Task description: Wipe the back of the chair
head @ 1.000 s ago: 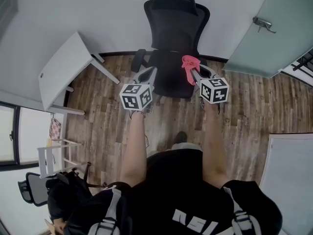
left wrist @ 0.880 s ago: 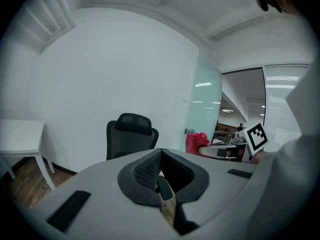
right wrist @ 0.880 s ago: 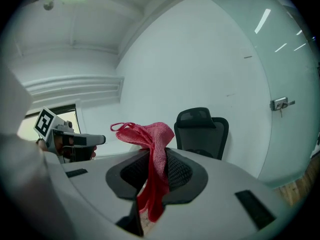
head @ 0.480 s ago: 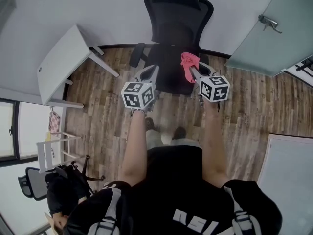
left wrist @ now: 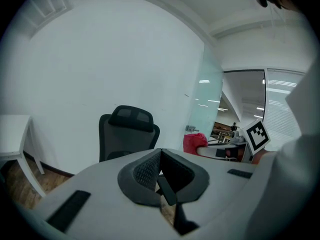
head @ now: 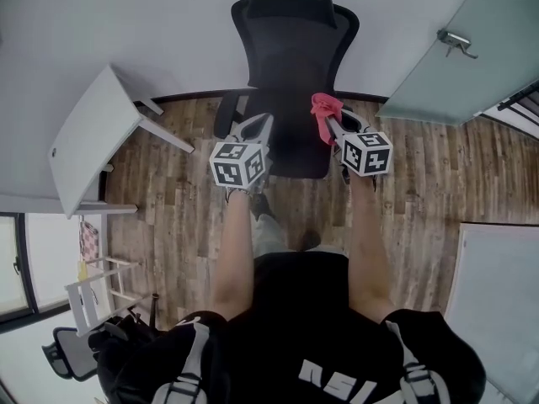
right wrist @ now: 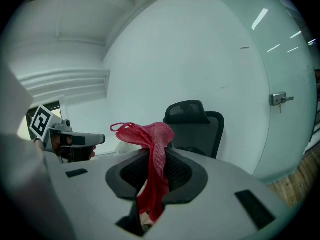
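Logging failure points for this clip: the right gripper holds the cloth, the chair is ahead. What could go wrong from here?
1. The cloth is pinched by a narrow strip in the right gripper, its bulk loose above the jaws; rubbing the chair could pull it free.
2. The left gripper is shut, empty and off the chair, so the chair may swivel or shift when pushed.

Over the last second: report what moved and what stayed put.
The person stepped toward the chair, which now looms closer beyond both grippers; the white table slid left in the head view. Nothing was taken or let go. The right gripper still has its jaws shut on the pink cloth; the left gripper stays shut and empty.
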Action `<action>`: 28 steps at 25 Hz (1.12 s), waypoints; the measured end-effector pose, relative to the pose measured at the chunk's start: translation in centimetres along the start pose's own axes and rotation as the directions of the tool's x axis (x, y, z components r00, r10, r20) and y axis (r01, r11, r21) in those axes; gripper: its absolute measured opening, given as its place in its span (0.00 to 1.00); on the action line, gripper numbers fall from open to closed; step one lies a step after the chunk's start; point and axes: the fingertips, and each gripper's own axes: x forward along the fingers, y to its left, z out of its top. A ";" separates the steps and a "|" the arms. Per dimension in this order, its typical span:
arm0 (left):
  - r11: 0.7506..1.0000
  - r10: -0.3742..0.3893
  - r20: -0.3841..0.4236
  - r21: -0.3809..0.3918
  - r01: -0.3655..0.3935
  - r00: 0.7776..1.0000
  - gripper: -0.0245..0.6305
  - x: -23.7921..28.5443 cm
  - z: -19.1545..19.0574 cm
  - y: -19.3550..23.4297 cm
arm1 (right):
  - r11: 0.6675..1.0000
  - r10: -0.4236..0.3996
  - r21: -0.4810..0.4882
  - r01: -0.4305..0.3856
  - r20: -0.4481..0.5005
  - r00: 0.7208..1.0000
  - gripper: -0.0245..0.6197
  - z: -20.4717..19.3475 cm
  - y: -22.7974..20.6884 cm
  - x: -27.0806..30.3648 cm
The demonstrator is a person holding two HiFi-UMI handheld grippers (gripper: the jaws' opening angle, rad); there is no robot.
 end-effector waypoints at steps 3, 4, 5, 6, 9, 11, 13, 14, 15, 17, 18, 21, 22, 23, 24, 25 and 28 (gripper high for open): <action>0.999 -0.033 0.003 0.014 0.033 0.999 0.07 1.7 2.3 2.5 | 1.000 -0.030 -0.002 0.030 0.008 1.000 0.17 1.8 -0.1 3.0; 0.999 -0.041 0.007 0.016 0.041 0.999 0.07 2.2 3.2 3.4 | 0.999 -0.036 -0.003 0.036 0.010 0.999 0.17 2.4 0.1 4.1; 0.999 -0.049 0.013 0.016 0.049 0.999 0.07 2.6 4.2 4.4 | 0.999 -0.040 -0.003 0.040 0.013 0.999 0.17 3.0 0.3 5.1; 0.998 -0.056 0.019 0.016 0.056 0.998 0.07 3.0 5.1 5.4 | 0.999 -0.045 -0.004 0.045 0.017 0.999 0.17 3.6 0.5 6.2; 0.997 -0.078 0.028 0.024 0.077 0.997 0.07 4.1 7.2 8.0 | 0.998 -0.063 -0.005 0.063 0.027 0.998 0.17 5.3 1.0 9.1; 0.996 -0.090 0.026 0.024 0.090 0.996 0.07 4.5 8.0 9.8 | 0.997 -0.075 -0.004 0.076 0.032 0.997 0.17 6.0 1.4 10.8; 0.995 -0.096 0.026 0.014 0.096 0.995 0.07 4.8 8.5 11.9 | 0.996 -0.084 -0.002 0.084 0.033 0.996 0.17 6.6 1.9 12.6; 0.995 -0.098 0.028 0.009 0.098 0.995 0.07 5.0 8.9 12.8 | 0.996 -0.088 -0.001 0.088 0.034 0.996 0.17 6.8 2.2 13.4; 0.995 -0.101 0.029 0.007 0.101 0.994 0.07 5.2 9.2 13.6 | 0.996 -0.091 0.002 0.091 0.036 0.995 0.17 7.0 2.3 14.1; 0.994 -0.111 0.030 0.007 0.111 0.993 0.07 5.5 9.7 14.9 | 0.995 -0.101 0.004 0.101 0.040 0.994 0.17 7.3 2.6 15.2; 0.993 -0.116 0.030 0.007 0.116 0.993 0.07 5.6 9.8 15.4 | 0.994 -0.107 0.003 0.107 0.042 0.993 0.17 7.4 2.7 15.8; 0.992 -0.129 0.026 0.006 0.129 0.991 0.07 6.0 10.1 17.0 | 0.992 -0.127 0.002 0.127 0.047 0.991 0.17 7.6 2.9 17.1; 0.991 -0.131 0.025 0.005 0.131 0.991 0.07 6.1 10.1 17.5 | 0.991 -0.133 0.002 0.133 0.045 0.990 0.17 7.6 3.0 17.5; 0.991 -0.131 0.024 0.002 0.131 0.991 0.07 6.3 10.2 18.0 | 0.991 -0.137 0.000 0.137 0.042 0.990 0.17 7.6 3.0 17.9; 0.991 -0.131 0.025 -0.003 0.132 0.991 0.07 6.5 10.3 18.4 | 0.990 -0.139 -0.003 0.140 0.039 0.989 0.17 7.7 2.9 18.2; 0.991 -0.132 0.026 -0.007 0.132 0.991 0.07 6.7 10.5 18.7 | 0.990 -0.141 -0.005 0.141 0.036 0.989 0.17 7.8 2.8 18.6; 0.991 -0.133 0.027 -0.011 0.133 0.991 0.07 7.7 10.7 19.2 | 0.990 -0.142 -0.010 0.142 0.035 0.989 0.17 8.2 2.0 19.2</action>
